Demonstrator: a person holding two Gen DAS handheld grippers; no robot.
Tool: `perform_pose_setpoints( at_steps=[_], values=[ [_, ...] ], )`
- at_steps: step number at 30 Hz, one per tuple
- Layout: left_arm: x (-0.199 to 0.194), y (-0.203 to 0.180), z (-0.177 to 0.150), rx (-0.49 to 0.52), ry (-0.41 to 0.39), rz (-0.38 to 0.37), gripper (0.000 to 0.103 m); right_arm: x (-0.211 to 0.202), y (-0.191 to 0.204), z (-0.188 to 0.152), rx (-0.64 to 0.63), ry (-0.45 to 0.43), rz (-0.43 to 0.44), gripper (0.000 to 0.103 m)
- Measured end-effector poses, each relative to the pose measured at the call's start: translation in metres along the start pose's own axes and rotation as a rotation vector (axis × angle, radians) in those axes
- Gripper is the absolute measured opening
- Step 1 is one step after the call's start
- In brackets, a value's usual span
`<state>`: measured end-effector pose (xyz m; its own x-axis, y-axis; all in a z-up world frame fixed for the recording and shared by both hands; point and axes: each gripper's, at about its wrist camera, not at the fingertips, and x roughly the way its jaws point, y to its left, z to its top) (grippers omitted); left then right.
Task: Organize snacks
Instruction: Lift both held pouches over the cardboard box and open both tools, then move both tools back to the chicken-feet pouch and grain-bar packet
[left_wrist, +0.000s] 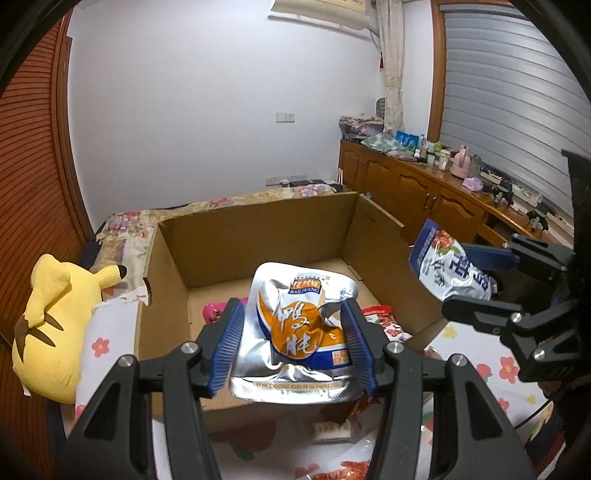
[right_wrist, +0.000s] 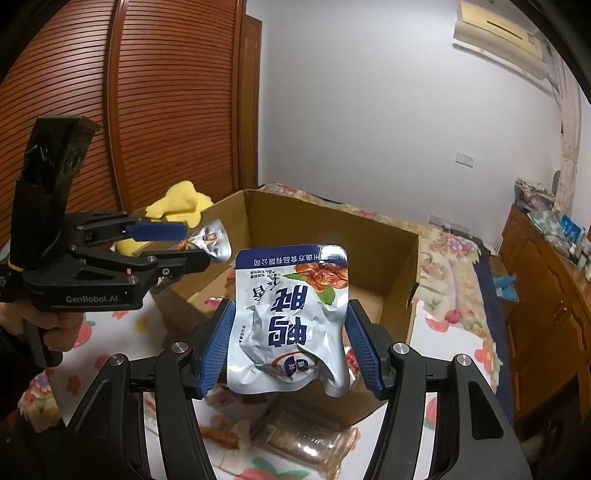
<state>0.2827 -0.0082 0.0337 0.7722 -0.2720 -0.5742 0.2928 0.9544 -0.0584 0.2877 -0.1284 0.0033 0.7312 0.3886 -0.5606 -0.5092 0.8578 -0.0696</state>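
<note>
My left gripper (left_wrist: 291, 332) is shut on a silver and orange snack pouch (left_wrist: 295, 332), held in the air over the near edge of an open cardboard box (left_wrist: 258, 229). In the right wrist view my right gripper (right_wrist: 290, 332) is shut on a white and blue snack pouch (right_wrist: 291, 317), also lifted before the cardboard box (right_wrist: 332, 240). Each gripper shows in the other's view: the right gripper (left_wrist: 458, 280) with its white pouch (left_wrist: 447, 266) at the box's right wall, the left gripper (right_wrist: 192, 247) with its silver pouch (right_wrist: 212, 240) at the box's left. A pink packet (left_wrist: 212, 312) and a red packet (left_wrist: 384, 321) lie inside the box.
The box stands on a bed with a floral sheet (left_wrist: 498, 369). A yellow plush toy (left_wrist: 55, 325) lies left of the box. Loose snack packs (right_wrist: 306, 439) lie on the sheet in front of it. A wooden cabinet (left_wrist: 424, 192) runs along the right wall, a slatted wardrobe (right_wrist: 166, 110) on the left.
</note>
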Motion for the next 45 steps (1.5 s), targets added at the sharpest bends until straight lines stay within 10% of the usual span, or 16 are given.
perform_pose_setpoints(
  at_steps=[45],
  values=[
    [-0.008, -0.014, -0.009, -0.013, 0.027, -0.016, 0.054, 0.039, -0.004, 0.017, 0.04, 0.112, -0.047, 0.074]
  ],
)
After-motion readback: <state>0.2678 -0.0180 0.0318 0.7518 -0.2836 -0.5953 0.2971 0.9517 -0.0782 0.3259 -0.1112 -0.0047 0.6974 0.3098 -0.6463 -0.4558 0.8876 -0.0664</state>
